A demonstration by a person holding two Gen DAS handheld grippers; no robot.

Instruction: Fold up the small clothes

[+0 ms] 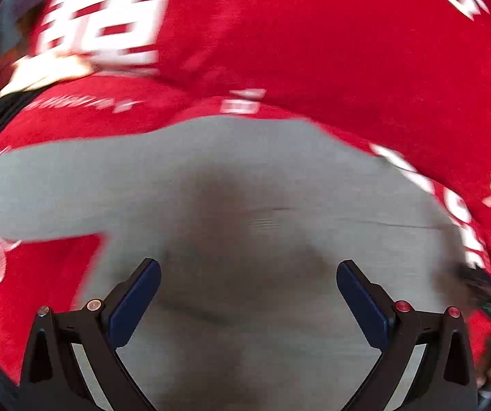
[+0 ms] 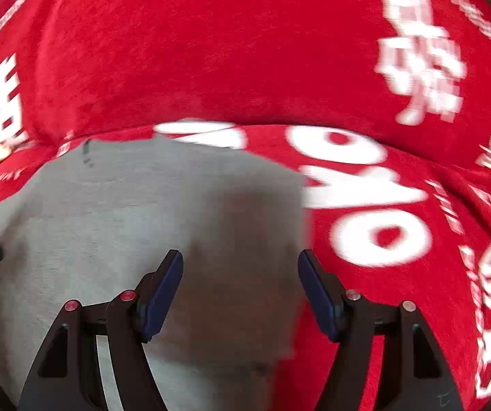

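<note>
- Motion blur smears the white print on the red cloth (image 2: 228, 51), so you cannot read it.
- The grey garment (image 1: 245, 188) lies flat on that cloth, its edges cut off by your grippers.
- Your left gripper (image 1: 249, 274) is spread wide above the garment, nothing between its pads.
- Your right gripper (image 2: 240, 263) is also spread, over the garment's edge, gripping nothing.

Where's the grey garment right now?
The grey garment lies on the red printed cloth, directly ahead of both open grippers; in the right wrist view it fills the lower left, red cloth bordering its right.
</note>
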